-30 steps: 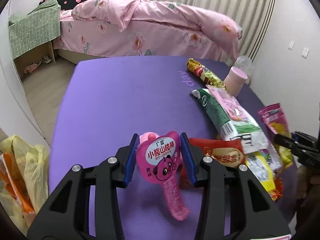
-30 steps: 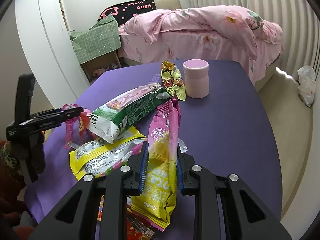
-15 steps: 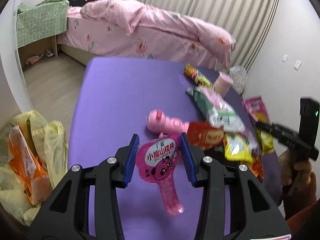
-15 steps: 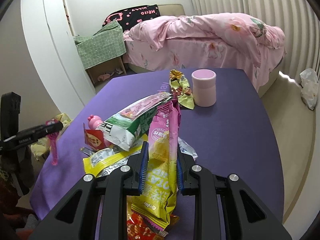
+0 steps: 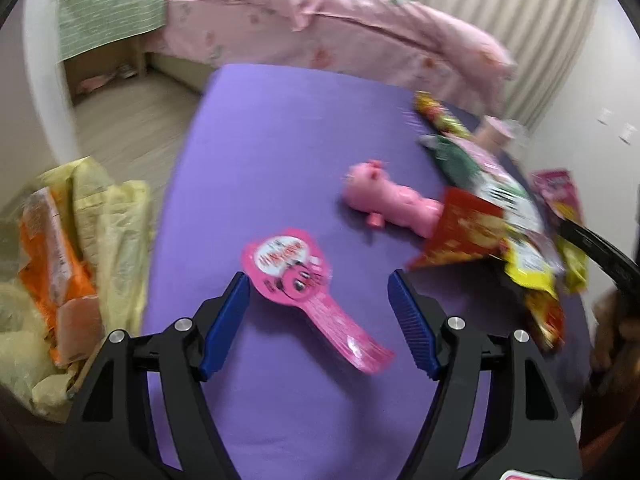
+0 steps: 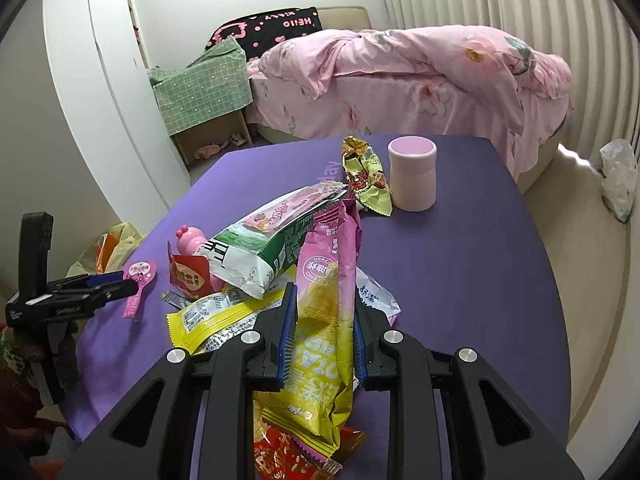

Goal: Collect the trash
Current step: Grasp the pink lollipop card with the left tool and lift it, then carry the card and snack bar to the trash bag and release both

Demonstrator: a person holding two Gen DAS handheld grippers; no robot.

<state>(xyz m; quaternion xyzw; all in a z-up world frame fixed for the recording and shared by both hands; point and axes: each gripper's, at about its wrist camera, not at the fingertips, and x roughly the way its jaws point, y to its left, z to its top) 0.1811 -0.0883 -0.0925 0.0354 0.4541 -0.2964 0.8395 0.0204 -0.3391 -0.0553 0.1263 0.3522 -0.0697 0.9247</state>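
A pink bear-print lollipop wrapper [image 5: 288, 272] lies tilted to the left between the opening jaws of my left gripper [image 5: 317, 282], and neither blue pad presses on it. From the right wrist view, that wrapper [image 6: 140, 278] sits at the left gripper's [image 6: 120, 286] tip near the purple table's [image 5: 280, 140] left edge. Whether it rests on the table I cannot tell. My right gripper [image 6: 323, 300] is shut on a pink and yellow chips bag [image 6: 326, 280], lifted above the pile of wrappers. A yellow trash bag [image 5: 80, 240] stands open on the floor to the left of the table.
On the table lie a pink toy bottle [image 5: 388, 204], a red packet [image 5: 460, 232], a green-white packet [image 6: 272, 248], a yellow packet [image 6: 224, 316], a gold wrapper [image 6: 366, 176] and a pink cup [image 6: 412, 176]. A pink bed [image 6: 400, 92] stands behind it.
My left gripper has swung left toward the table edge and the trash bag, and its jaws have spread off the pink wrapper, which has tipped over. The right gripper keeps the chips bag still.
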